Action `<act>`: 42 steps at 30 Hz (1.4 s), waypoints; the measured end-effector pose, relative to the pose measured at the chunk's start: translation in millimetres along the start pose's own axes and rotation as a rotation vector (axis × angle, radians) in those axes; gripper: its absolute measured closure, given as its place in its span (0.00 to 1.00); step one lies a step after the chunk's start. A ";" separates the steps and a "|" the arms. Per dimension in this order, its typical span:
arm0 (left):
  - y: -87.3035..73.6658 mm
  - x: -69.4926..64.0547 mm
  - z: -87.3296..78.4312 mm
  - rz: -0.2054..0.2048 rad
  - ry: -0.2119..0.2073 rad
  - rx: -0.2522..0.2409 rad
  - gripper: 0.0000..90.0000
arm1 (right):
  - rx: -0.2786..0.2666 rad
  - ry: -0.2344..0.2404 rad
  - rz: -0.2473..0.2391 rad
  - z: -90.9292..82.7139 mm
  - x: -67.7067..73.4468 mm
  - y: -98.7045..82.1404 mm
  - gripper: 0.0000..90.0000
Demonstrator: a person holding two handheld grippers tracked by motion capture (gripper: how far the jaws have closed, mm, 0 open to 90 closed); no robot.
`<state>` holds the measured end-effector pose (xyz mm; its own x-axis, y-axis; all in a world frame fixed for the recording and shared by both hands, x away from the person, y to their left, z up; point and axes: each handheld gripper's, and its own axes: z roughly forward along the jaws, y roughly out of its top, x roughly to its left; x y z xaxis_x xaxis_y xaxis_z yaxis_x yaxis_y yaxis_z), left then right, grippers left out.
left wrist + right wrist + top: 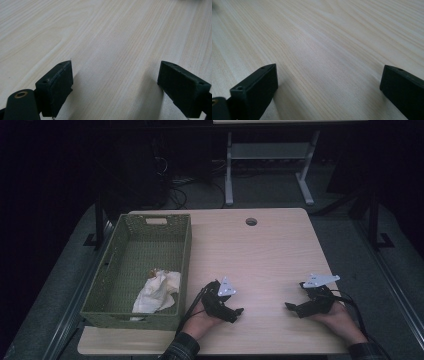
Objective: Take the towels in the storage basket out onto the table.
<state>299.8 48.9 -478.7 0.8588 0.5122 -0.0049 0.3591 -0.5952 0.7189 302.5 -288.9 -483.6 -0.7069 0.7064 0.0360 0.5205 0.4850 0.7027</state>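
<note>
Both grippers – L (239, 311), R (289, 306) – open, empty, on table (260, 250).

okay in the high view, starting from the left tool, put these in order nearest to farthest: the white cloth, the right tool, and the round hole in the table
From the left tool:
1. White cloth, to its left inside the green basket, near the front end.
2. Right tool, across the bare wood to its right, by the front edge.
3. Round hole, far off near the back edge of the table.

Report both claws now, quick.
Left claw: open, holding nothing, over bare table.
Right claw: open, holding nothing.
</note>
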 end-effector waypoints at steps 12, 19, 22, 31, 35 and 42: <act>1.8 0.3 0.2 -0.006 0.009 0.011 0.14 | 0.001 0.000 0.000 -0.1 -0.1 0.1 0.01; 4.2 -0.5 -1.1 -0.007 0.018 0.037 0.14 | 0.000 0.000 0.000 0.0 -0.1 0.0 0.01; 3.6 0.7 -2.6 -0.028 0.024 0.038 0.14 | 0.001 0.000 -0.001 -0.1 -0.1 0.1 0.01; -1.4 3.5 -13.7 -0.064 0.050 0.026 0.14 | -0.003 0.008 -0.010 1.7 -1.1 1.7 0.01; -1.9 4.5 -15.3 -0.064 0.059 0.016 0.14 | -0.003 0.007 -0.009 1.7 -1.0 1.7 0.01; -1.2 3.5 -19.3 -0.077 0.047 -0.001 0.14 | 0.005 0.009 -0.008 1.6 -0.9 2.2 0.01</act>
<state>295.3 63.4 -466.2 0.8106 0.5850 -0.0276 0.4230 -0.5523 0.7183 305.1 -287.6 -483.3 -0.7150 0.6982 0.0368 0.5172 0.4928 0.6997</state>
